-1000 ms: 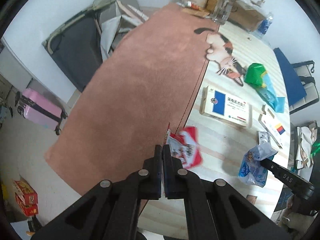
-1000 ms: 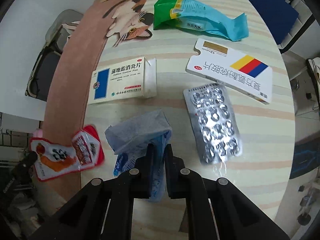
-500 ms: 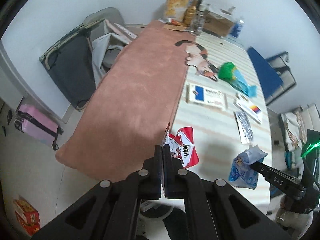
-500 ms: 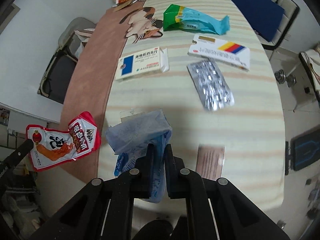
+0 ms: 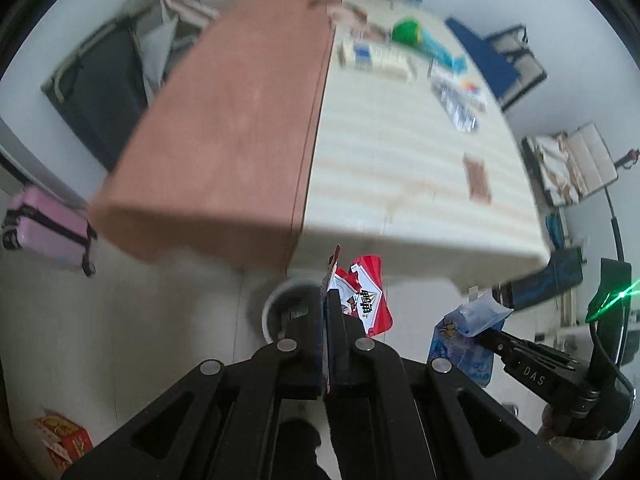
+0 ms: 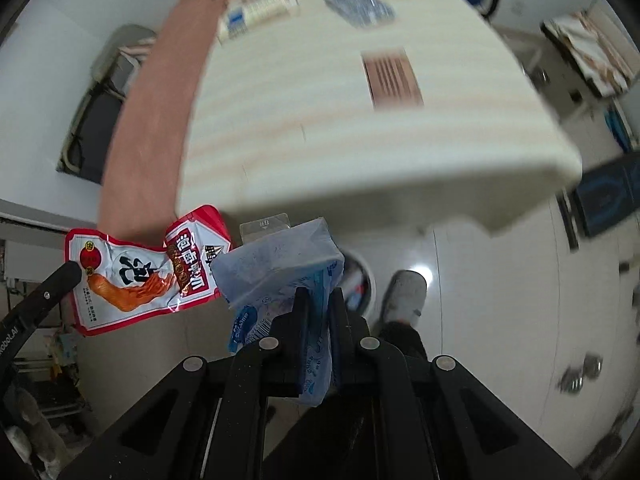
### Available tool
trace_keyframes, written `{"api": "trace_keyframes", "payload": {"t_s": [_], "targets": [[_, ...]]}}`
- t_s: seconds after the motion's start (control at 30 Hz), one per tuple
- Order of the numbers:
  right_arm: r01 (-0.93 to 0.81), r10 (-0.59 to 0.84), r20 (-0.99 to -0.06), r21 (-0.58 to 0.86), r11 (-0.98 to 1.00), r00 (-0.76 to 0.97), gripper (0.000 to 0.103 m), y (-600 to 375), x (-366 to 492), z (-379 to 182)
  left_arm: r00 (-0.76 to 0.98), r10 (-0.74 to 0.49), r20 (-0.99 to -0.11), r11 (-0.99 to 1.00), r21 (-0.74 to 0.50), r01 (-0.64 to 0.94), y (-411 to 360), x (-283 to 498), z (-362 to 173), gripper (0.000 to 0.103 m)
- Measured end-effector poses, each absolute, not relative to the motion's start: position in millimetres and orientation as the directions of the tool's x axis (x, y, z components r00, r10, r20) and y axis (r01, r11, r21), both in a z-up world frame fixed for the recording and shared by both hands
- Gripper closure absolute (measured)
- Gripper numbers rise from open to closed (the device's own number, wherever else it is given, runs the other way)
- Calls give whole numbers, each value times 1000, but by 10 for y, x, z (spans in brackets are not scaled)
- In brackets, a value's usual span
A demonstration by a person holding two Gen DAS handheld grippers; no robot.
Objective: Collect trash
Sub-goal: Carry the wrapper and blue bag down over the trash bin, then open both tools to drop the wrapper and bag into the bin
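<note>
My left gripper (image 5: 329, 304) is shut on a red and white snack wrapper (image 5: 366, 300), held off the table's near end above a white trash bin (image 5: 280, 304) on the floor. The wrapper also shows in the right wrist view (image 6: 136, 272). My right gripper (image 6: 319, 304) is shut on a crumpled blue plastic wrapper (image 6: 280, 268), which also shows in the left wrist view (image 5: 466, 332). It hangs over the floor with the bin (image 6: 360, 280) partly hidden behind it.
The table (image 5: 400, 168) carries a brown runner (image 5: 224, 128), a medicine box (image 5: 376, 58), a blister pack (image 5: 456, 104), a green bag (image 5: 408, 32) and a brown card (image 5: 478, 180). A pink suitcase (image 5: 44, 220) stands at the left. A slippered foot (image 6: 406, 296) is beside the bin.
Both grippers have pulled back off the table's near end with their wrappers and now hang over the floor by the bin. The table has receded in both views.
</note>
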State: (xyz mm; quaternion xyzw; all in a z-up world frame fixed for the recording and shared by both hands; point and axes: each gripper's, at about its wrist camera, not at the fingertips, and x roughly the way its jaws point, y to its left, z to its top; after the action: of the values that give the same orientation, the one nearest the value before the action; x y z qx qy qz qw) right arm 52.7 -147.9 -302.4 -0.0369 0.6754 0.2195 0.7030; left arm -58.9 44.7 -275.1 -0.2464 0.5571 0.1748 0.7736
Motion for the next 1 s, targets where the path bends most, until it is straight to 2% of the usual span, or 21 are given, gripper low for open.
{"api": "trace_keyframes", "payload": {"t_s": [0.13, 0.57, 0.77, 0.8, 0.83, 0.9, 0.93, 0.97, 1.0], "targets": [[-320, 223, -973, 231, 919, -61, 93, -1619, 290, -3564, 247, -69, -967, 804, -200, -560, 387, -649, -3377, 103], [-217, 171, -969, 208, 954, -178, 93, -1632, 301, -6165, 77, -161, -984, 770, -174, -613, 474, -354, -5945, 102], [-227, 184, -957, 235, 945, -225, 92, -1384, 453, -7144, 15, -173, -985, 795, -149, -588, 508, -264, -6773, 98], [-230, 184, -956, 237, 944, -230, 89, -1361, 459, -7238, -2, -167, -986, 805, -135, -578, 506, -250, -6892, 98], [-238, 177, -956, 233, 943, -234, 82, -1351, 461, -7357, -4, -159, -987, 809, -128, -573, 519, -250, -6929, 98], [-259, 153, -959, 215, 942, -237, 68, -1317, 442, -7532, -10, -142, -990, 811, -111, -574, 523, -287, -7002, 87], [-268, 147, -960, 210, 940, -237, 62, -1315, 425, -7589, -7, -139, -990, 807, -109, -580, 534, -320, -7005, 54], [-282, 131, -963, 197, 939, -236, 56, -1312, 400, -7625, -7, -133, -991, 804, -104, -585, 543, -347, -6996, 9], [-293, 121, -965, 188, 938, -233, 40, -1306, 366, -7639, -5, -125, -992, 803, -98, -588, 537, -376, -6981, 0]]}}
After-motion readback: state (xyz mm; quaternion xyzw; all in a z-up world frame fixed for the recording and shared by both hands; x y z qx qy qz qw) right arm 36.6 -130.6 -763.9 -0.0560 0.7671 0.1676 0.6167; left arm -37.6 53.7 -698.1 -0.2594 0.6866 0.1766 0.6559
